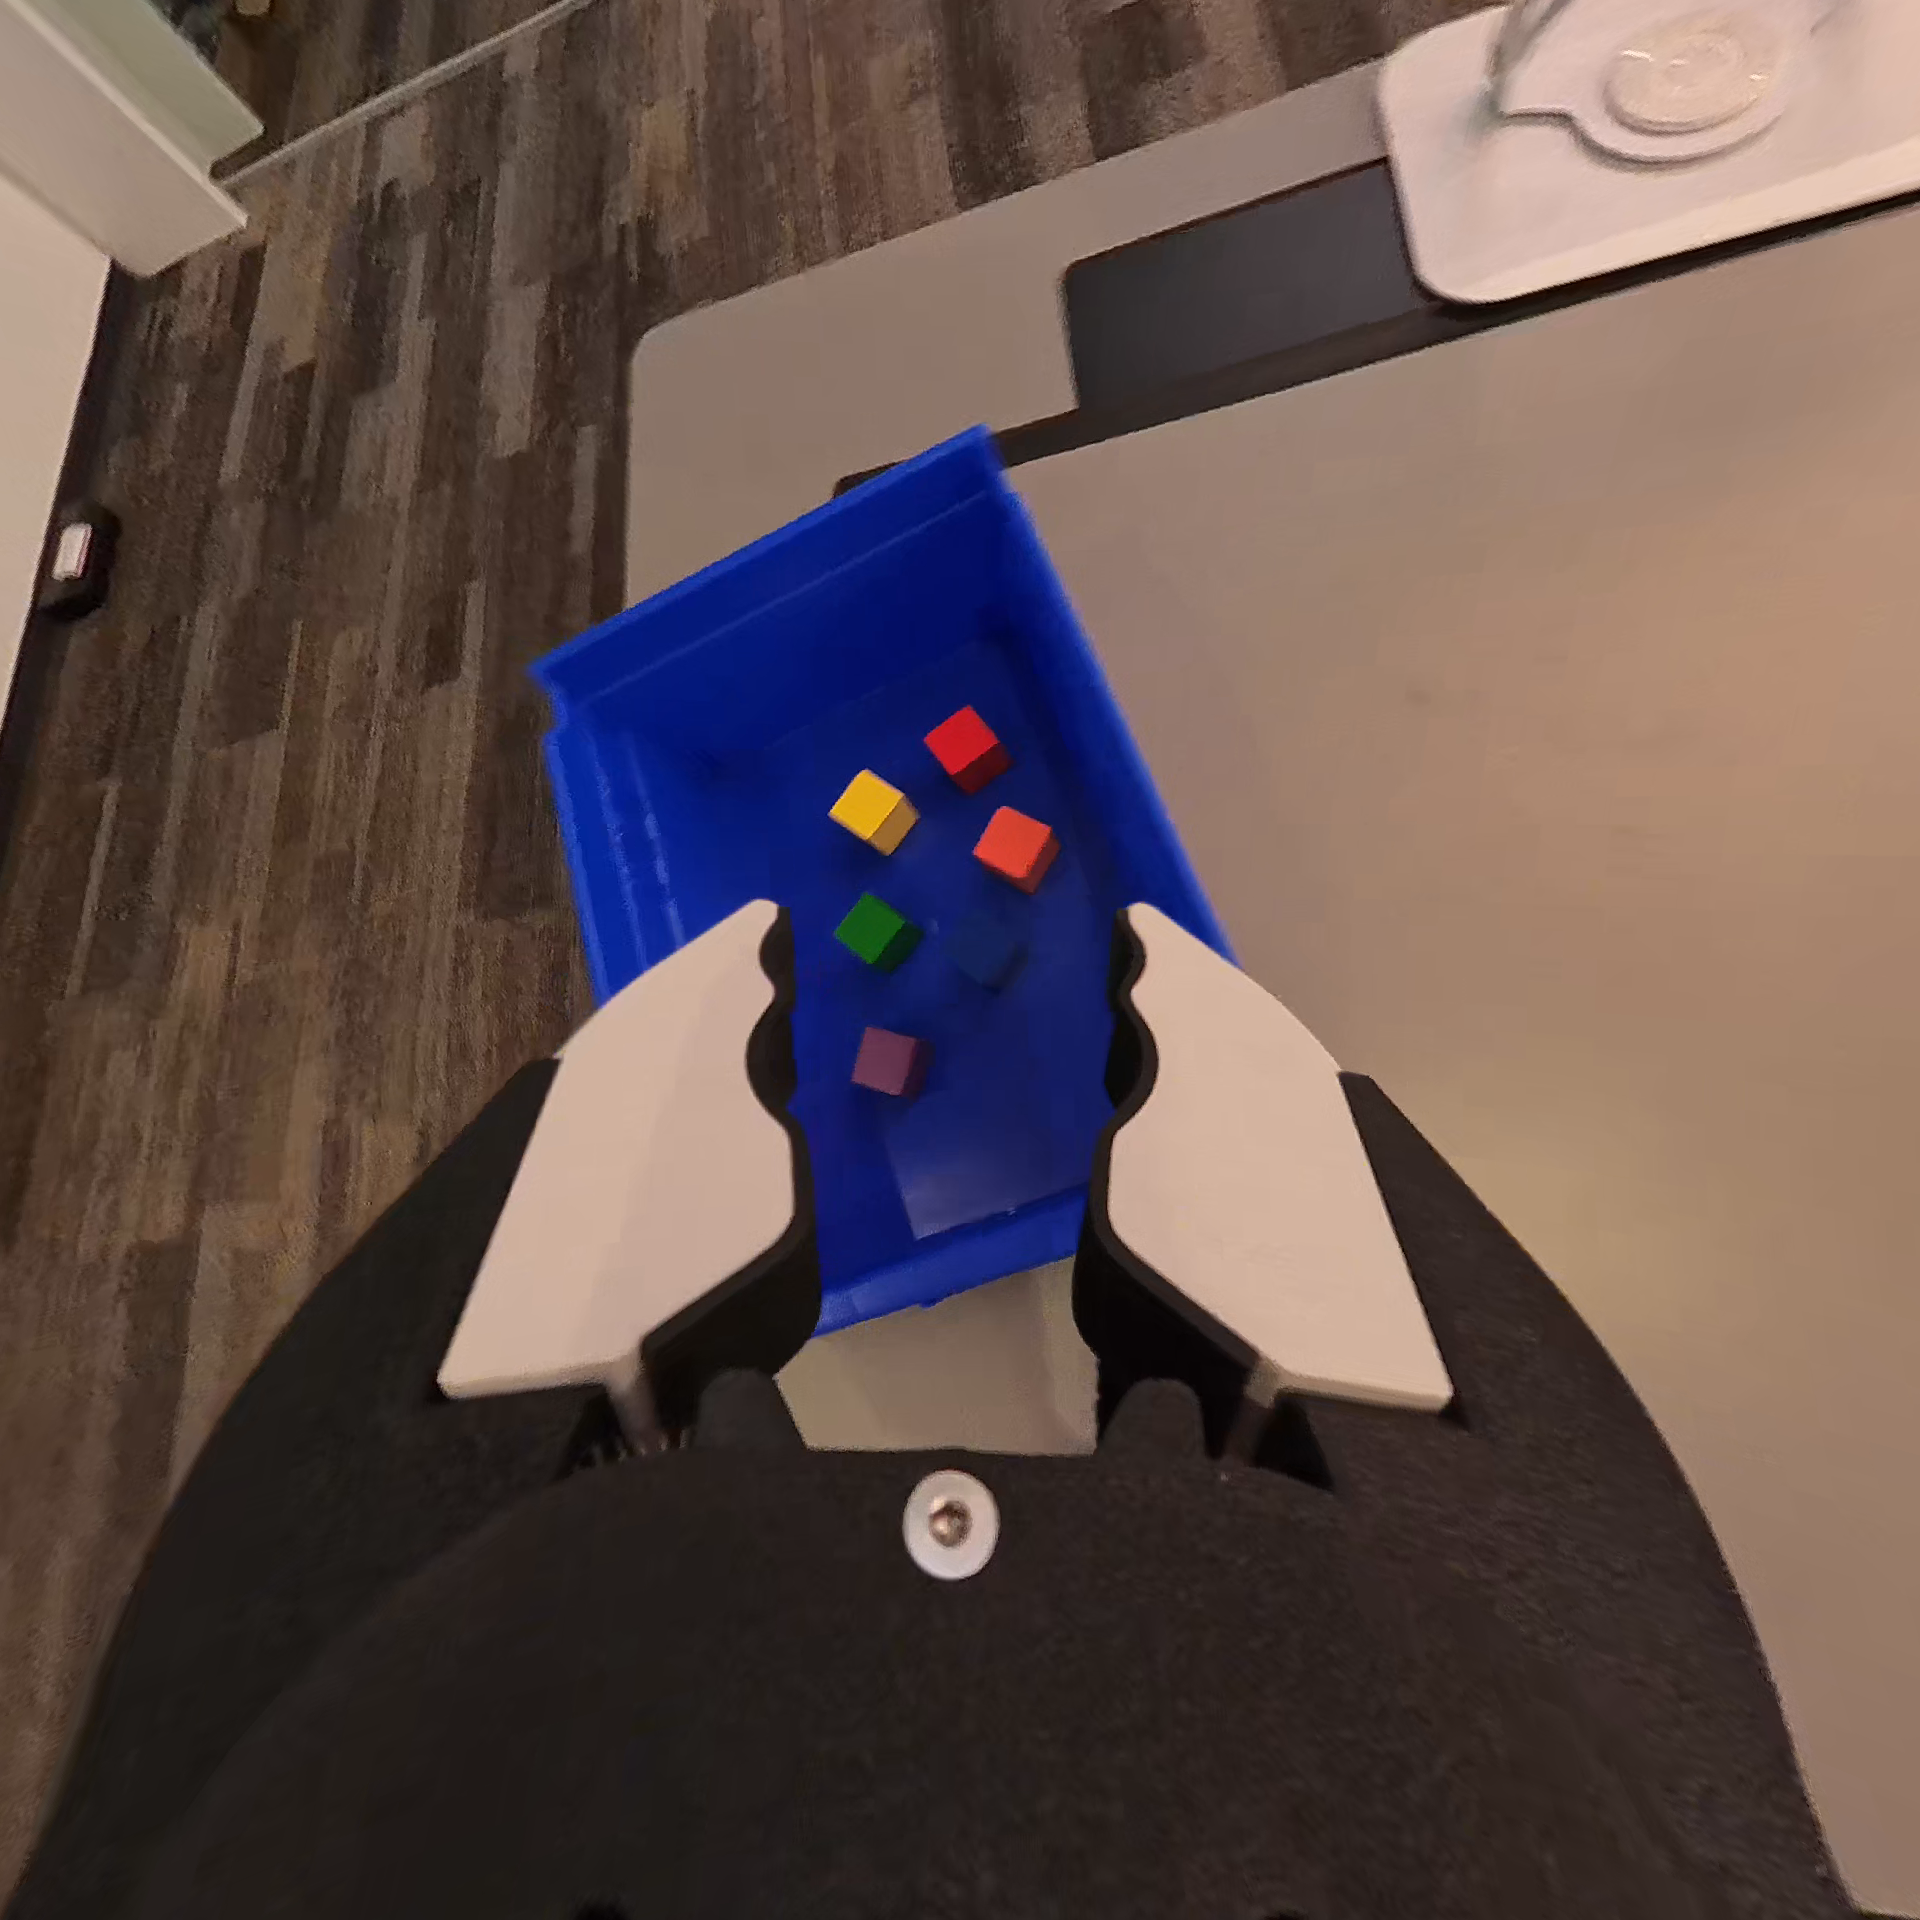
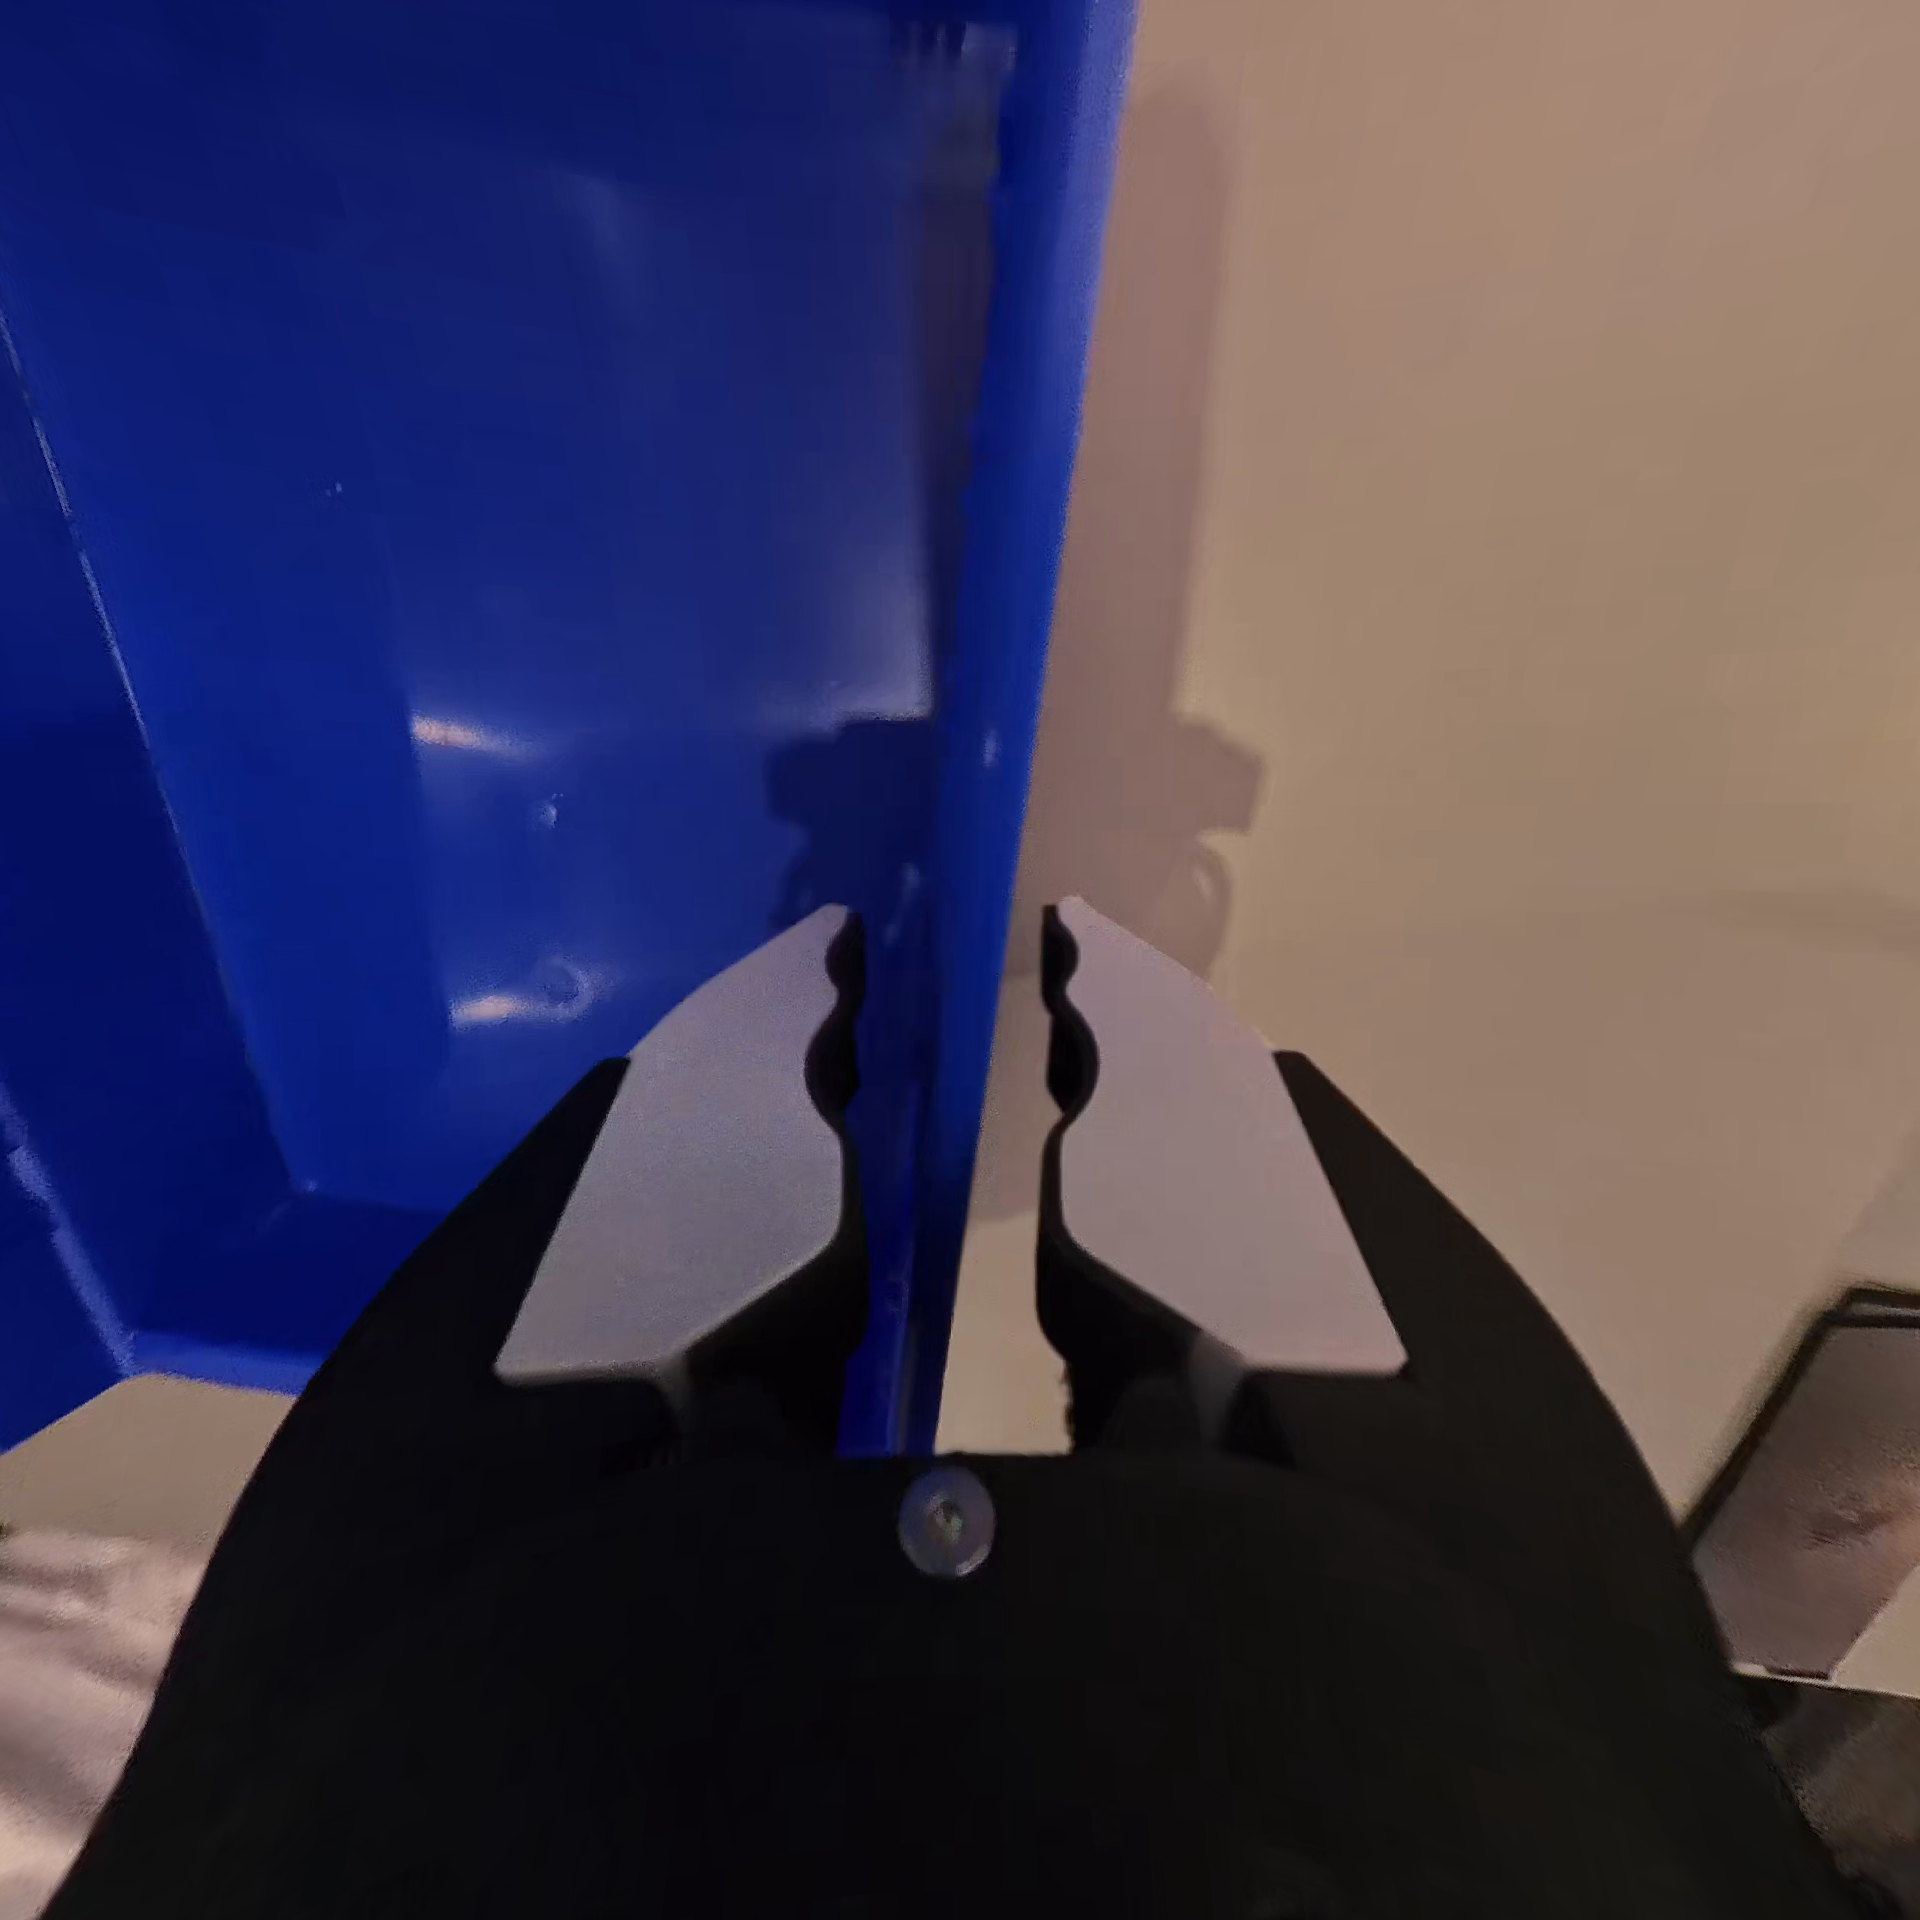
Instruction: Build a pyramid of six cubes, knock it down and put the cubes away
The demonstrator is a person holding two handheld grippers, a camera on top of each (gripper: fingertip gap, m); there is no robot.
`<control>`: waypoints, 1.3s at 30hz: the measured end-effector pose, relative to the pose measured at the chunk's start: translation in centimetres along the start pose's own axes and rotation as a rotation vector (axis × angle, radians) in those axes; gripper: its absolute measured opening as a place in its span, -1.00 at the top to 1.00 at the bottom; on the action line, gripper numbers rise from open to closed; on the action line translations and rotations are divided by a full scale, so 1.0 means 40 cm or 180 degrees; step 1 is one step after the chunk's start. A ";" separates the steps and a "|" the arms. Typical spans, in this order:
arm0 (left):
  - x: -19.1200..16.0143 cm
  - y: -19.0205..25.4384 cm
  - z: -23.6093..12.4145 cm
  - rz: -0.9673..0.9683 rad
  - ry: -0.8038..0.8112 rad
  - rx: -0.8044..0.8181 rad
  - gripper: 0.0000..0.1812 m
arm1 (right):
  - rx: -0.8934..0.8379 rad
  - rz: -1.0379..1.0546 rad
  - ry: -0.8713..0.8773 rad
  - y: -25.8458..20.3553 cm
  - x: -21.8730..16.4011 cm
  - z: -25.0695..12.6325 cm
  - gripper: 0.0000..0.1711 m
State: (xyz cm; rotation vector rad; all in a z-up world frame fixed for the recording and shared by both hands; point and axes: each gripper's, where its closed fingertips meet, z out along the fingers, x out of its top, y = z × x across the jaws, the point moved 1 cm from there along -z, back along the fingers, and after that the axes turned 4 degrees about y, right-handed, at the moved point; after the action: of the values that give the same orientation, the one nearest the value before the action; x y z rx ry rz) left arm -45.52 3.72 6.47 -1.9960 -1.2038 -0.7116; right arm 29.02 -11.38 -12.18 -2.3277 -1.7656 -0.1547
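Observation:
A blue bin [image 1: 727, 665] stands on the beige table [image 1: 1455, 727]. Six small cubes lie loose on its floor: red [image 1: 966, 746], yellow [image 1: 873, 810], orange [image 1: 1016, 847], green [image 1: 876, 930], dark blue [image 1: 985, 945] and purple [image 1: 890, 1060]. My left gripper [image 1: 951, 920] is open and empty, held above the bin's near end. My right gripper [image 2: 948, 920] straddles the bin's right side wall [image 2: 1023, 520]. Its jaws are partly open: the left finger [image 2: 727, 1122] is inside against the wall, and a thin gap shows at the right finger [image 2: 1195, 1143] outside it.
A white tray [image 1: 1621, 208] with a clear round item sits at the table's far right, beside a black mat [image 1: 1247, 291]. Wood-pattern floor [image 1: 312, 727] lies left of the table edge. A grey metallic object [image 2: 1818, 1507] lies on the table at the lower right of the right wrist view. The grippers' ends are close to 80 centimetres from one another.

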 end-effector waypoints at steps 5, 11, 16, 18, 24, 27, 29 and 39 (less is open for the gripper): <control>-0.167 -0.209 0.029 -0.1093 -0.0405 0.0282 0.31 | -0.0228 0.0009 0.1165 -0.009 0.090 -0.144 0.38; -0.284 -0.288 0.108 -0.1609 -0.0746 0.0263 0.29 | 0.0159 -0.0121 0.2211 -0.127 0.135 -0.320 0.36; -0.325 -0.279 0.184 -0.1308 -0.1213 0.0340 0.23 | 0.0386 -0.0435 0.2497 -0.211 0.168 -0.363 0.36; -0.341 -0.272 0.205 -0.1334 -0.1314 0.0246 0.28 | 0.0491 -0.0595 0.2645 -0.241 0.183 -0.364 0.40; -0.411 -0.267 0.246 -0.1496 -0.1660 0.0099 0.42 | 0.0553 -0.0694 0.2507 -0.242 0.193 -0.314 0.42; -0.404 -0.247 0.258 -0.1610 -0.1635 -0.0074 0.84 | 0.0635 -0.0680 0.2486 -0.244 0.188 -0.310 0.43; -0.407 -0.248 0.263 -0.1618 -0.1659 -0.0054 0.92 | 0.0657 -0.0698 0.2478 -0.247 0.185 -0.310 0.45; -0.356 -0.170 0.292 -0.1111 -0.1663 -0.0358 0.95 | 0.0715 -0.0731 0.2400 -0.263 0.183 -0.294 0.46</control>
State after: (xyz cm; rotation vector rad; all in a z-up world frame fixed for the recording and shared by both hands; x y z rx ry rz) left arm -56.45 7.69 -9.35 -2.1631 -1.8875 -0.4315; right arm 21.46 -4.53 1.92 -1.5880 -1.5305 -0.7205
